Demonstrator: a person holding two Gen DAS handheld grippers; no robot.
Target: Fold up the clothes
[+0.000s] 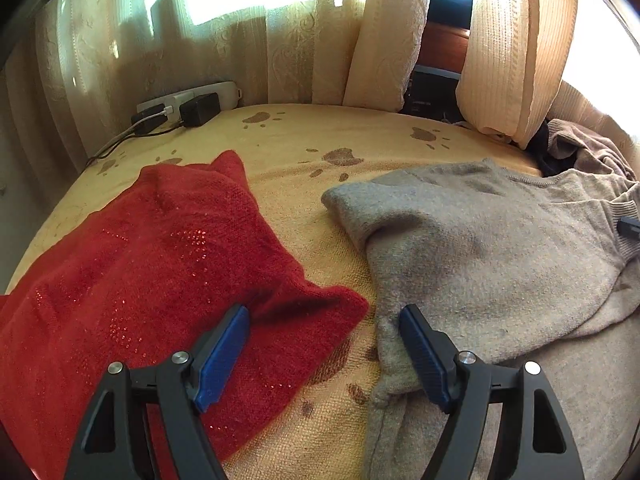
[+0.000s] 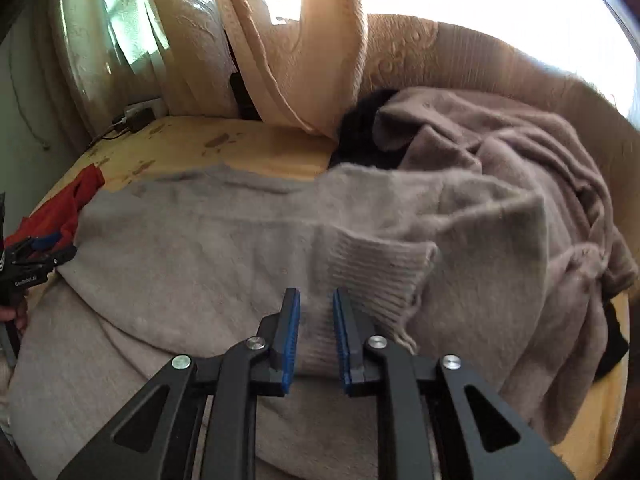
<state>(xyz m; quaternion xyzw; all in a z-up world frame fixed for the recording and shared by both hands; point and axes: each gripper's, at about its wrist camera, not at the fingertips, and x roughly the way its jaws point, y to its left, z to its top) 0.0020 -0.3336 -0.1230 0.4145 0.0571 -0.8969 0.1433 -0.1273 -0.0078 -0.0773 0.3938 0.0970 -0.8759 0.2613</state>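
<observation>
Two claws tilt down over the bed (image 1: 280, 136): the left claw (image 1: 324, 316) gapes empty beside the grey sweater (image 1: 480, 240), the right claw (image 2: 316, 300), narrowly parted, hovers above its ribbed cuff (image 2: 372, 268).

My left gripper (image 1: 324, 312), black-framed with blue ribbed pads, points steeply downward with its jaws standing wide apart and nothing between them. Its left pad (image 1: 224, 356) and right pad (image 1: 424, 356) both tilt outward, well clear of each other. In the right wrist view that same left gripper shows at the far left edge, seen from the side, with part of my hand (image 2: 14, 314) behind it. My right gripper (image 2: 316, 300), of the same black and blue build, also points steeply down. Its jaws stand a narrow gap apart and are opening, the pads (image 2: 291, 336) nearly parallel, with no cloth pinched between them.
</observation>
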